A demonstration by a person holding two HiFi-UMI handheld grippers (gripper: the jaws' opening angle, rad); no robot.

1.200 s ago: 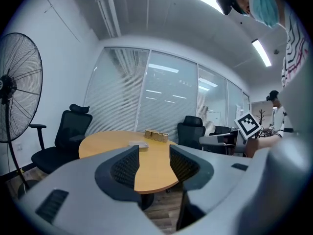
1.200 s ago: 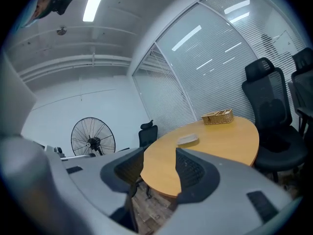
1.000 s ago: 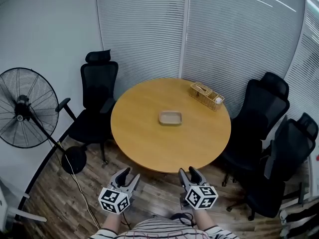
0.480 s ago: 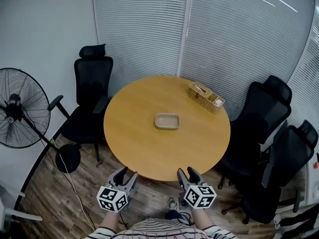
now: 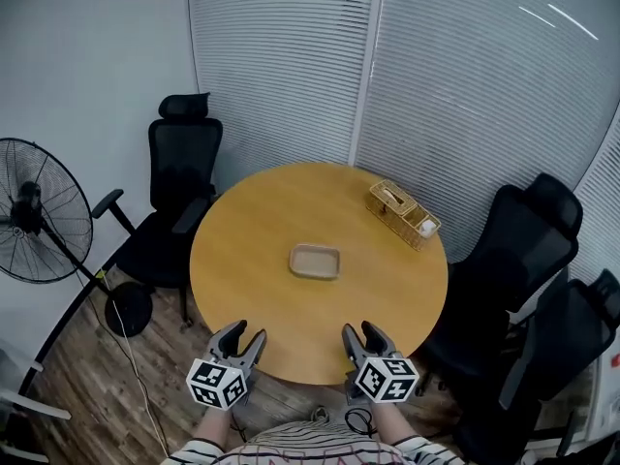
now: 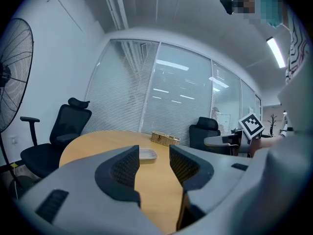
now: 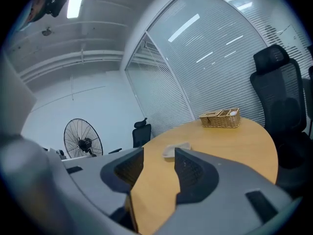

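A round wooden table (image 5: 252, 289) fills the middle of the head view. A small beige tray (image 5: 315, 261) lies at its centre, and a wicker basket (image 5: 403, 213) stands at its far right rim. My left gripper (image 5: 240, 337) is open and empty at the near edge of the table. My right gripper (image 5: 361, 336) is open and empty too, a little to the right. The left gripper view looks between the open jaws across the tabletop (image 6: 151, 180) to the tray (image 6: 147, 153) and basket (image 6: 165, 139). The right gripper view shows the tray (image 7: 176, 150) and basket (image 7: 220, 119).
Black office chairs stand around the table: one at the far left (image 5: 182, 177), two at the right (image 5: 523, 260). A pedestal fan (image 5: 39, 223) stands at the left by the wall. Blinds cover glass walls (image 5: 436, 85) behind. The floor (image 5: 87, 376) is wood.
The person has stepped closer to the table. Both grippers now reach its near edge and stay open. The table looms larger in both gripper views.
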